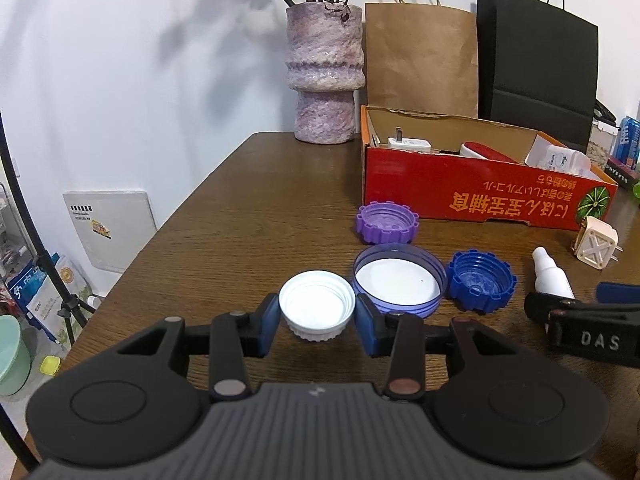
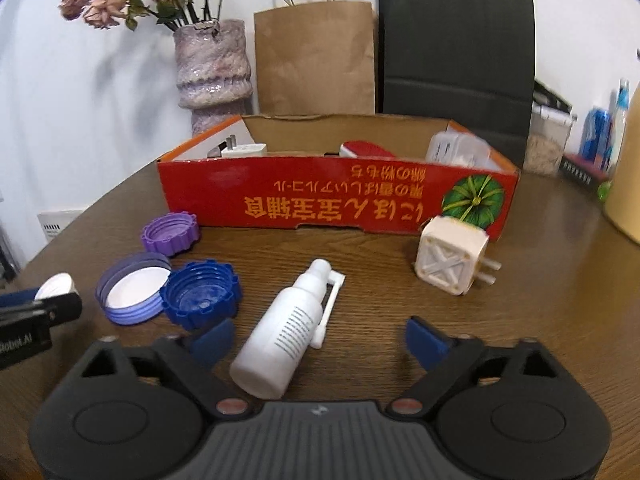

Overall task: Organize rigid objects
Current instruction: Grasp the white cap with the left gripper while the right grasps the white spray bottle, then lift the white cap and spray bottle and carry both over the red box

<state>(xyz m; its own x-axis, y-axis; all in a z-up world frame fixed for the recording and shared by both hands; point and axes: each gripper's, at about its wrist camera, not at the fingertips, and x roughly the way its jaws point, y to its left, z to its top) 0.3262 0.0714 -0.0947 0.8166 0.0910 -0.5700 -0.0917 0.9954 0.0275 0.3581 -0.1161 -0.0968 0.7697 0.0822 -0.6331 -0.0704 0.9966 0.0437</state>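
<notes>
Left claw (image 1: pixel 315 326) pinches white cap (image 1: pixel 317 307); right claw (image 2: pixel 316 340) gapes astride bottle (image 2: pixel 286 322), which may roll off-centre.

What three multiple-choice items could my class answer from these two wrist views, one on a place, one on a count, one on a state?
1. Where does the white spray bottle lie?
A. inside the red box
B. on the table between the right gripper's fingers
C. on top of the dark blue cap

2. How many caps and lids are out on the table?
A. two
B. four
C. six

3. What is the left gripper doing?
A. clamping the white cap
B. standing open over a bare spot
C. holding the charger plug

Answers:
1 B: the bottle lies on its side between the right gripper's spread fingers, which do not press on it.
2 B: white cap, pale blue lid, dark blue cap, purple cap.
3 A: both pads sit against the white cap's sides.
</notes>
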